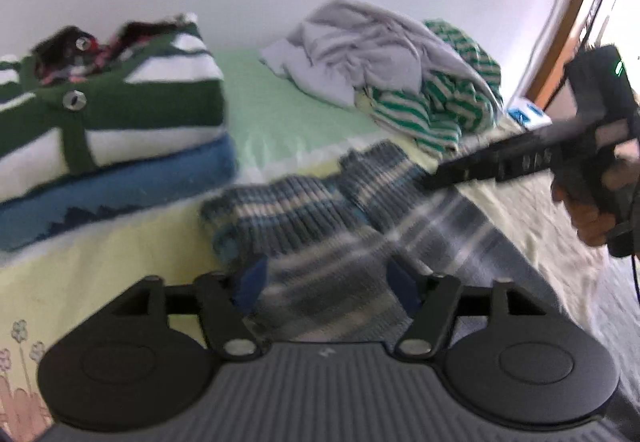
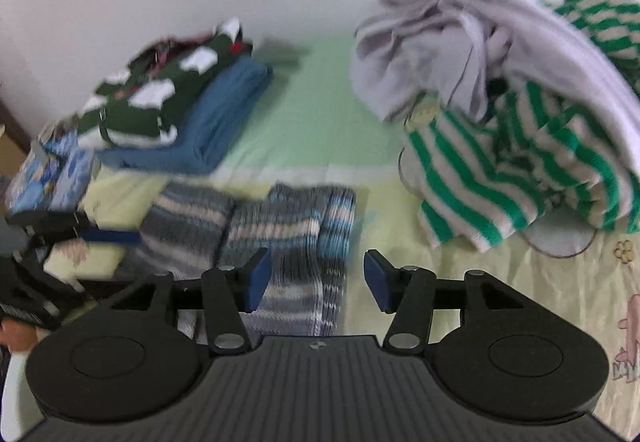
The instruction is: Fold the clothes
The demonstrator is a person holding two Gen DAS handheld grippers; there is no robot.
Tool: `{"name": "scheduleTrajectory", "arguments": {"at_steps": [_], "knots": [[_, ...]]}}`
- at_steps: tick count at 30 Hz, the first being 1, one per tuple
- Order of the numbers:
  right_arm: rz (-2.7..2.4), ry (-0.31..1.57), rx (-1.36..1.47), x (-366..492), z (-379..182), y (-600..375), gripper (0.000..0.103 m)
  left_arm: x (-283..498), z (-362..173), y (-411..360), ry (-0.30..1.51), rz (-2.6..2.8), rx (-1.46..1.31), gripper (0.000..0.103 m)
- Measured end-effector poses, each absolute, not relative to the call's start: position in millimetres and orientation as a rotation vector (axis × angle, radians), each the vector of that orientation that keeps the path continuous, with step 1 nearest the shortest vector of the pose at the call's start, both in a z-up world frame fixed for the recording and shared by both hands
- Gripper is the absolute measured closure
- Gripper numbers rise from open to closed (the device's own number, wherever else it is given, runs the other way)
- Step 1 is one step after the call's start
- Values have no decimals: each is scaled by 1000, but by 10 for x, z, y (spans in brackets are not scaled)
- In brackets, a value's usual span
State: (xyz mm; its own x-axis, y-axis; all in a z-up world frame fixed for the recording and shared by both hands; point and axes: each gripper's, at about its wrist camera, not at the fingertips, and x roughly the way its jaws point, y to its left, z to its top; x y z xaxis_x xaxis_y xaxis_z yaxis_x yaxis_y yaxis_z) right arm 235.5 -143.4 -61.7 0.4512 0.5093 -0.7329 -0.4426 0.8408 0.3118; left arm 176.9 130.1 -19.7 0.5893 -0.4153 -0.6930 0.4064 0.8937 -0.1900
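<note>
The left tongs (image 1: 328, 286) are spread wide over the striped sweater (image 1: 304, 217), gripping nothing. The right tongs (image 2: 316, 278) are also wide apart above the sweater on the bed (image 2: 312, 113).

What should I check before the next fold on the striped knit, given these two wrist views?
1. Left claw state: open, blue pads on either side of the blue-grey striped knit sweater; ok.
2. Right claw state: open, holding nothing, hovering over the sweater's right edge; ok.
3. Sweater lies flat on the pale yellow bedsheet: partly folded, but the image is blurred; cannot tell.
4. Folded stack, green-and-white cardigan on blue knit, is apart from the sweater; ok.
5. Unfolded heap, grey top over green-striped top, is apart from the sweater; ok.
</note>
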Motion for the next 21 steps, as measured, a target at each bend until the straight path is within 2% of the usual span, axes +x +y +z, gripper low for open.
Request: {"name": "scheduleTrajectory", "arguments": {"at_steps": [8, 12, 14, 16, 18, 19, 21], "knots": [[725, 933, 165, 2647, -725, -1402, 44, 2027, -367, 1476, 853, -459, -82, 22], [814, 963, 248, 2819, -773, -1509, 46, 2126, -389, 1524, 855, -489, -117, 22], [838, 967, 267, 2886, -799, -1557, 54, 2169, -396, 1544, 848, -507, -133, 24], [875, 964, 254, 2907, -813, -1558, 55, 2169, -400, 1527, 835, -520, -113, 28], [913, 964, 212, 2894, -815, -1519, 73, 2155, -411, 1516, 817, -538, -91, 31], [934, 961, 189, 2876, -816, -1506, 76, 2156, -415, 1524, 812, -545, -90, 34], [958, 962, 185, 2890, -830, -1521, 78, 2164, -423, 1547, 804, -558, -92, 35]]}}
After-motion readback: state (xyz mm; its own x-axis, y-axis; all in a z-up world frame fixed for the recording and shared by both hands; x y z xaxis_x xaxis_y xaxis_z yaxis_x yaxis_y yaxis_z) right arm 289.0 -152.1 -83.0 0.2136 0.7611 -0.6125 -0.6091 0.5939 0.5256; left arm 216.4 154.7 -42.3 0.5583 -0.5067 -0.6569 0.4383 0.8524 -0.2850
